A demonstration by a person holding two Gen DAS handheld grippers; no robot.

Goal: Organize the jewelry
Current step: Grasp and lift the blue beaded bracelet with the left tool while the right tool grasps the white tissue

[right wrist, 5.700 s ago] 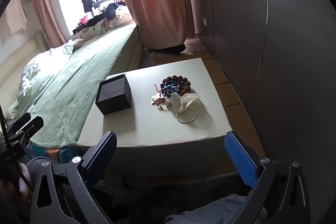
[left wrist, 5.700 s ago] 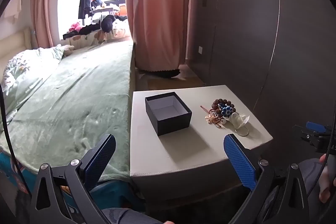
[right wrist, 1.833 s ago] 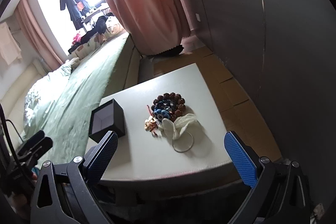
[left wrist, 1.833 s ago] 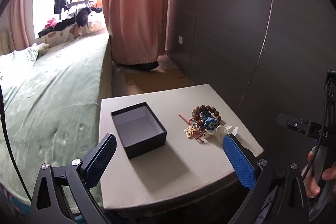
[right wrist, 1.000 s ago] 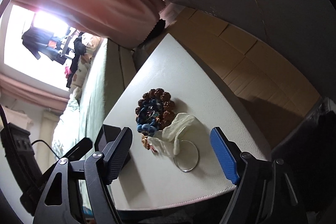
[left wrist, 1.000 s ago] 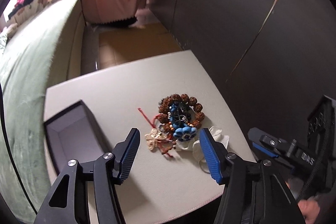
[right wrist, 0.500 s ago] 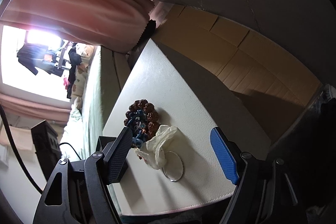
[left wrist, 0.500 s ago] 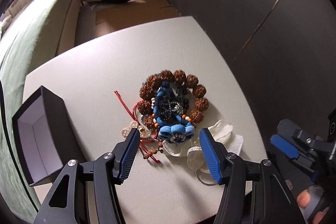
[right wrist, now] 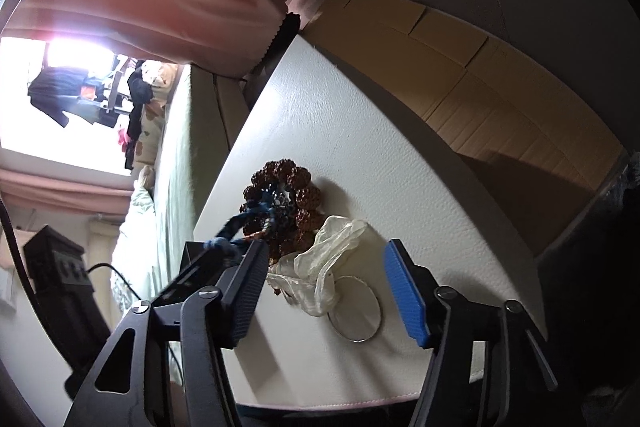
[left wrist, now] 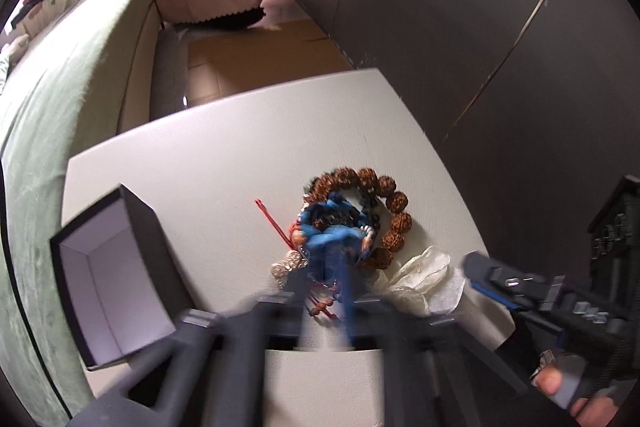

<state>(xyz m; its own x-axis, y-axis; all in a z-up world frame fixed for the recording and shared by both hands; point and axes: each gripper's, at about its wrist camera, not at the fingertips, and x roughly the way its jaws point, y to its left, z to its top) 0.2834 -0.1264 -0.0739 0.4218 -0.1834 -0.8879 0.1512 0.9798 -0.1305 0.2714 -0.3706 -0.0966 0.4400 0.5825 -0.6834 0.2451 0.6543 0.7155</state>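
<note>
Half a second on, our left gripper [left wrist: 328, 291] has clamped the blue bracelet [left wrist: 332, 231], lifting begins; right gripper [right wrist: 324, 287] fingers apart, idle; box [left wrist: 108, 279] next.

Daylight floods in from the window [right wrist: 60, 99], blown out to white glare beyond the right jaws. The left gripper [left wrist: 328, 291] smears with motion blur. The desk [left wrist: 224, 147] stays dim, fisheye edges black and bent.
</note>
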